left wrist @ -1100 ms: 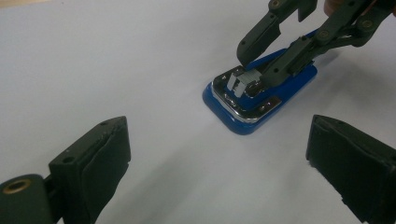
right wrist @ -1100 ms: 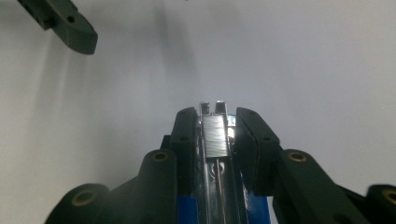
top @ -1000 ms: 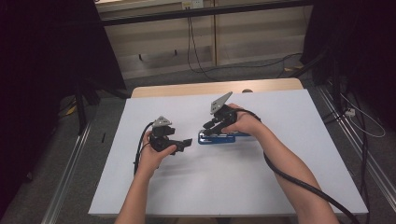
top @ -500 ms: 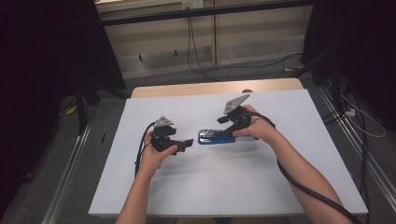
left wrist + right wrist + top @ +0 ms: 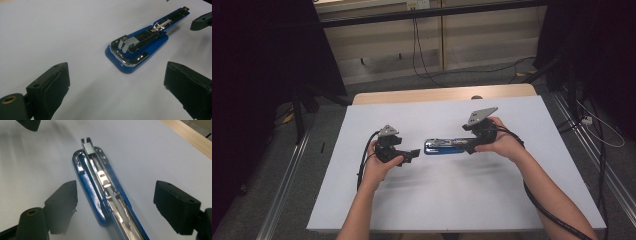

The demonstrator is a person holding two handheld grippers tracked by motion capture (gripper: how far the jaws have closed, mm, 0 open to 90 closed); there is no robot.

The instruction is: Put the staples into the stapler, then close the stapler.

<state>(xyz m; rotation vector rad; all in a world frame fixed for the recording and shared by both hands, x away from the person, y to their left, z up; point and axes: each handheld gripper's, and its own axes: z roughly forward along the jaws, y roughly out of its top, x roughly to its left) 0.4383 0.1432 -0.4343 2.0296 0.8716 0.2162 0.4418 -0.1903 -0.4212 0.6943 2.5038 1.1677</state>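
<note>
A blue stapler (image 5: 444, 146) lies folded open and flat on the white table (image 5: 447, 200), its metal staple channel facing up. My left gripper (image 5: 414, 154) rests just left of it, pointing at its wide end (image 5: 130, 57), jaws open and empty (image 5: 117, 71). My right gripper (image 5: 469, 146) sits at the stapler's right end. Its jaws have just been opening and now stand open (image 5: 116, 186), one on each side of the stapler (image 5: 100, 187), with neither pad touching it. The right gripper's jaw tip (image 5: 201, 21) shows beyond the stapler's far end.
The table's far edge is a bare wooden strip (image 5: 442, 94). Metal rails (image 5: 287, 175) run along the floor on both sides, and loose cables (image 5: 592, 120) lie on the floor at the right. Black cables trail from both grippers along the forearms.
My right gripper has slid to the right along the stapler and its jaws have spread apart. The stapler stays flat on the table. The left gripper has not moved.
</note>
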